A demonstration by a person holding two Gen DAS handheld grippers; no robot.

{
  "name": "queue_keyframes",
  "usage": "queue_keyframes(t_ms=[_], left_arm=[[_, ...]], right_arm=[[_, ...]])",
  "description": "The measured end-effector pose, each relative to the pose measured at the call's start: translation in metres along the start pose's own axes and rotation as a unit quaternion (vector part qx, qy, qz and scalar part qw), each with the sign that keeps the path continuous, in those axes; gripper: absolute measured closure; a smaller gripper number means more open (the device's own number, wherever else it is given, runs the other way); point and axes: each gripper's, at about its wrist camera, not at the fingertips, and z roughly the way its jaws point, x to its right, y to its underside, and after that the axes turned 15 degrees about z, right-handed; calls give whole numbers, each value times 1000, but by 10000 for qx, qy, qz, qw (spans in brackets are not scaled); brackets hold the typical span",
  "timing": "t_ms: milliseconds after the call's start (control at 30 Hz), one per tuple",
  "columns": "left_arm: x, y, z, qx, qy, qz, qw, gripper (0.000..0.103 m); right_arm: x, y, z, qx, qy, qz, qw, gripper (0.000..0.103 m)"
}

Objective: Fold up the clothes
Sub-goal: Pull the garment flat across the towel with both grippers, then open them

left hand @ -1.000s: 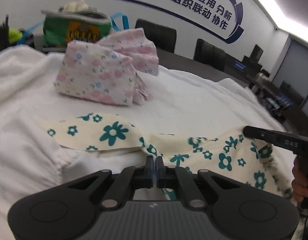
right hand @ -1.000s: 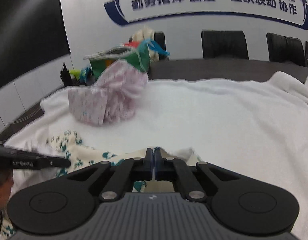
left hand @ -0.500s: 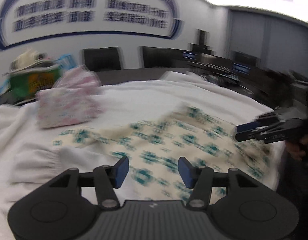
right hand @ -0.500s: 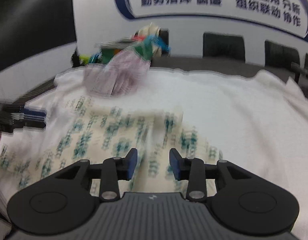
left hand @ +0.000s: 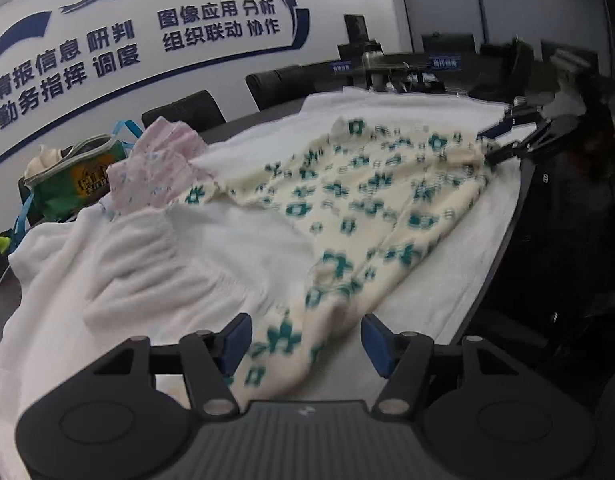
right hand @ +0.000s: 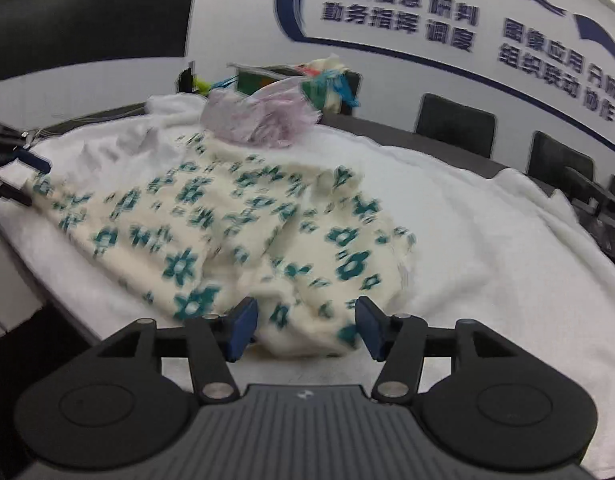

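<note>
- The cream garment with teal flowers point(left hand: 371, 200) is seen spread on the white towel point(left hand: 187, 264) that covers the table.
- The jaws of the left gripper point(left hand: 306, 344) have just been opening; they are now apart, and one end of the garment lies between them but is not pressed by the pads.
- The jaws of the right gripper point(right hand: 303, 330) have just been opening too; the other end of the garment lies loose between them.
- A folded pink floral garment point(left hand: 155, 168) is placed just beyond the far edge of the cream garment.
- A green bag point(left hand: 71, 184) is seen behind the pink garment.
</note>
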Motion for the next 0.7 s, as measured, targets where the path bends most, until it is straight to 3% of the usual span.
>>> queue_keyframes(t_ms=[100, 133, 167, 233, 267, 367, 433, 500, 533, 600, 700], left_arm=[[-1, 5, 3, 79, 64, 77, 9999, 46], [-5, 7, 4, 100, 146, 24, 9998, 57], [-9, 7, 7, 109, 210, -48, 9997, 76], [-18, 9, 10, 123, 282, -156, 9994, 94], [-22, 9, 9, 164, 290, -172, 9993, 100], [-43, 4, 2, 375, 450, -417, 9974, 101], [-64, -3, -2, 537, 586, -618, 9949, 101], [-92, -15, 11, 386, 482, -691, 9957, 100], [-105, -22, 22, 241, 396, -717, 9963, 96], [-125, -31, 42, -38, -127, -925, 9956, 88], [-143, -34, 49, -207, -707, -1363, 9879, 80]], right_arm=[[-11, 11, -1, 26, -11, -398, 9992, 41], [-12, 13, -4, 9, -33, -427, 9991, 39], [-13, 13, -4, 10, -93, -424, 9991, 39], [-12, 12, -2, 60, -192, -446, 9988, 53], [-11, 10, 1, 47, -223, -424, 9988, 77], [-6, -3, 6, 5, -393, -347, 9986, 92], [-2, -17, 2, 174, -497, -405, 9978, 93], [6, -38, 3, 382, -575, -388, 9969, 93], [10, -52, 13, 411, -560, -396, 9968, 93], [17, -76, 47, 264, -348, -347, 9984, 88], [13, -101, 97, 77, 431, -273, 9987, 76]])
